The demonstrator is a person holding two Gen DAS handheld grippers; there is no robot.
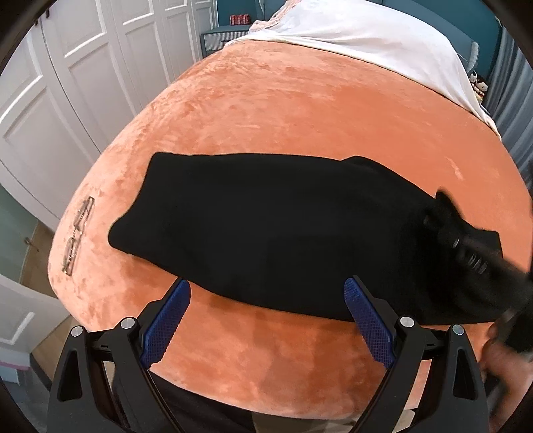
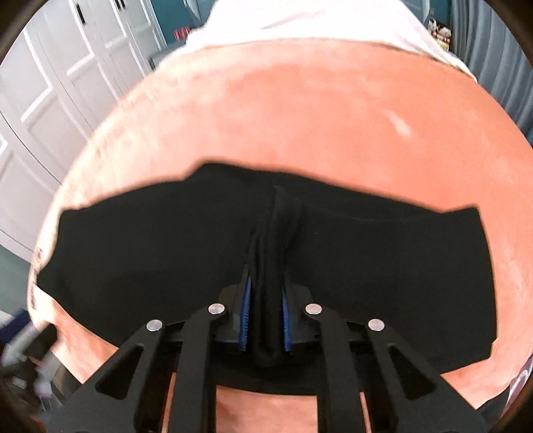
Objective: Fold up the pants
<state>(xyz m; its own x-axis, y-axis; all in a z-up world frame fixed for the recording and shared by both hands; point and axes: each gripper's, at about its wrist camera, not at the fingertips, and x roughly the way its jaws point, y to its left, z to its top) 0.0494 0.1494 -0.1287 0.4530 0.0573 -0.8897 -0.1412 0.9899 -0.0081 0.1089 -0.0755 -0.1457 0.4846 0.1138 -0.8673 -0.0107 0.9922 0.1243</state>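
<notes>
1. Bedroom: bed w/ orange plush blanket point(image 1: 299, 110) over most of the top, white sheet point(image 1: 383, 40) at the far end, white panelled wardrobe doors point(image 1: 66, 66) along the left, teal wall beyond.
2. Writing/labels: none readable. Red items point(image 1: 240, 19) on a small nightstand point(image 1: 220, 40) at the back are too small to make out; small figures point(image 1: 478, 85) at the far right likewise. No tag or brand visible on the pants.
3. Black pants point(image 1: 283, 233) lie across the blanket near its front edge, long axis running left-right, folded into a long band; left end rounded, right end squarer.
4. Left gripper point(image 1: 266, 323): wide open, blue pads point(image 1: 166, 323) well apart, holding nothing. It hovers at the near edge of the pants, tips just beside the front hem line; contact w/ fabric can't be told.
5. Right gripper point(image 2: 265, 319): closed narrow on a bunched ridge of the pants' cloth, which rises between the blue pads. In the left wrist view it shows as a blurred dark shape point(image 1: 473, 253) over the pants' right end.
6. Eyeglasses point(image 1: 78, 229) lie on the blanket left of the pants, apart from them, close to the bed's left edge.
7. Edges/room: wide bare blanket behind the pants up to the sheet; narrower strip of blanket between pants and the near bed edge. Wood floor point(image 1: 33, 239) shows in the gap between bed and wardrobe on the left.
8. Right wrist view is motion-blurred, esp. lower left; items there can't be identified.
</notes>
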